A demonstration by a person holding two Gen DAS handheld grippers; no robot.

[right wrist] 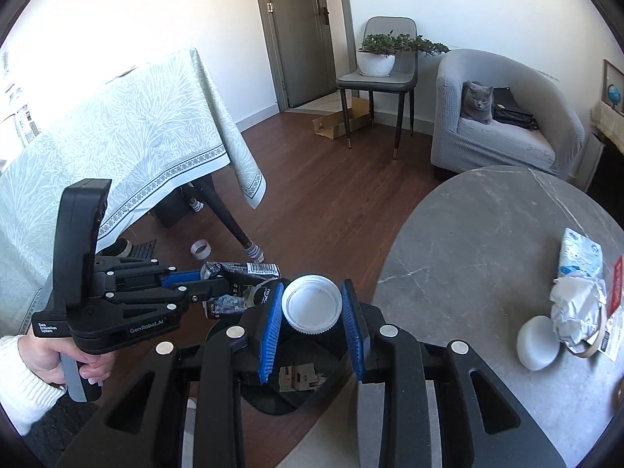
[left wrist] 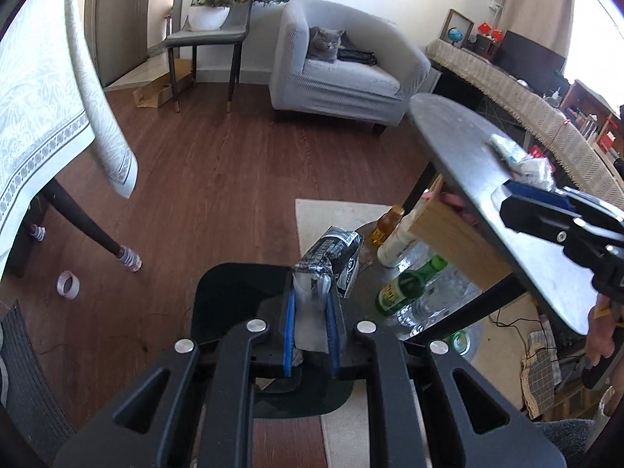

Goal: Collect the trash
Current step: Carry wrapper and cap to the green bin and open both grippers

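Jaws of the left gripper (left wrist: 311, 327) pinch a crumpled wrapper (left wrist: 329, 261); the right gripper's (right wrist: 312, 312) clamp a white cap (right wrist: 311, 309).

This is a living room in a home, with a grey cat (right wrist: 477, 102) sitting in a soft armchair (right wrist: 507, 117), a plant pot (right wrist: 376, 63) on a chair (right wrist: 380, 74), a brown wood floor (right wrist: 331, 195), a door (right wrist: 300, 31), and a cloth-covered table (right wrist: 117, 136).

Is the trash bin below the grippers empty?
No. In the right wrist view, paper scraps lie at the bottom of the black trash bin, seen below the white cap.
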